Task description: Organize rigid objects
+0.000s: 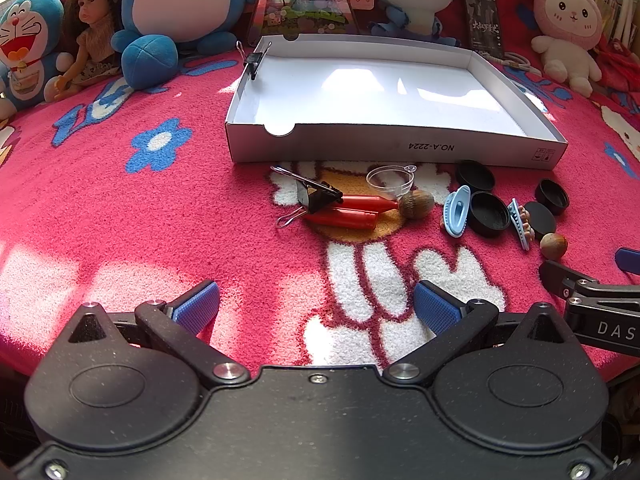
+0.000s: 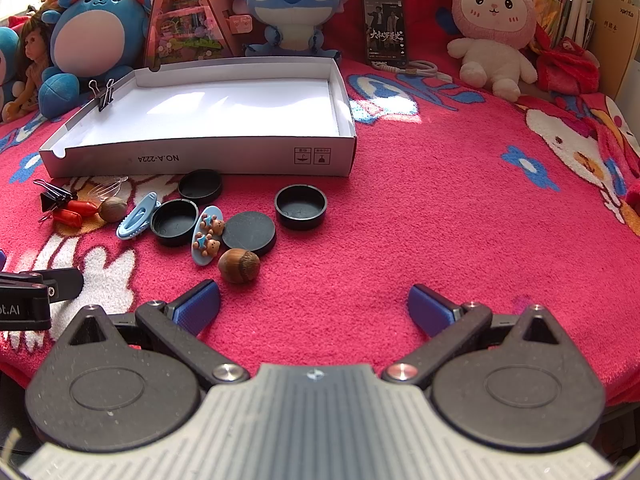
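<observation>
A shallow white cardboard box [image 1: 400, 146] [image 2: 200, 158] lies on the pink blanket with a black binder clip [image 1: 253, 60] [image 2: 105, 94] on its left wall. In front of it lie a binder clip [image 1: 310, 196], two red tubes [image 1: 348, 216], a clear funnel [image 1: 391, 179], a walnut [image 1: 416, 203], blue hair clips [image 2: 136, 216], a bear hair clip [image 2: 207, 234], several black caps [image 2: 301, 206] and a hazelnut [image 2: 239, 265]. My left gripper [image 1: 316, 306] is open, short of the red tubes. My right gripper [image 2: 314, 306] is open, with the hazelnut just ahead of its left finger.
Plush toys [image 2: 294, 8], a doll [image 1: 90, 28], a triangular toy house [image 1: 300, 0] and a phone [image 2: 386, 26] line the back. A pink rabbit plush [image 2: 494, 28] sits at the right. Open blanket [image 2: 460, 220] stretches right of the box.
</observation>
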{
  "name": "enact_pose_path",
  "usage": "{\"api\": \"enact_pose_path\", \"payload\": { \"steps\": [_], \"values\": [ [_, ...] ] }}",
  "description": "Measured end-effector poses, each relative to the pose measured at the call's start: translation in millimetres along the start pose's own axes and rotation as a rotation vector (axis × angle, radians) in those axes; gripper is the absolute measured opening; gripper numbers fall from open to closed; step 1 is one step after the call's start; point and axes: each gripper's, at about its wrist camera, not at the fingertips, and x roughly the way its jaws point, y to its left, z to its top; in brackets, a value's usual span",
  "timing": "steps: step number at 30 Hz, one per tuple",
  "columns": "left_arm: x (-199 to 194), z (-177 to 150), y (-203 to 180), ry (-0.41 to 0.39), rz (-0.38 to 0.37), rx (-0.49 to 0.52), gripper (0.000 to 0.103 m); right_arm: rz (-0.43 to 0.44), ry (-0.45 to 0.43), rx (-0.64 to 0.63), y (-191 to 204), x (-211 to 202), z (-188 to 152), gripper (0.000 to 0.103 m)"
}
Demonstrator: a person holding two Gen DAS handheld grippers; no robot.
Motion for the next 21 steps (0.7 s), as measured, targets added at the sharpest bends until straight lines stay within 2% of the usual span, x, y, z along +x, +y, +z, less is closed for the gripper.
{"api": "enact_pose_path", "payload": {
  "steps": [21],
  "values": [
    [-4.1, -1.4, 0.9, -0.019, 0.000, 0.001, 0.103, 0.001, -0.001, 0.001, -0.2, 0.7, -0.2, 0.103]
  ]
}}
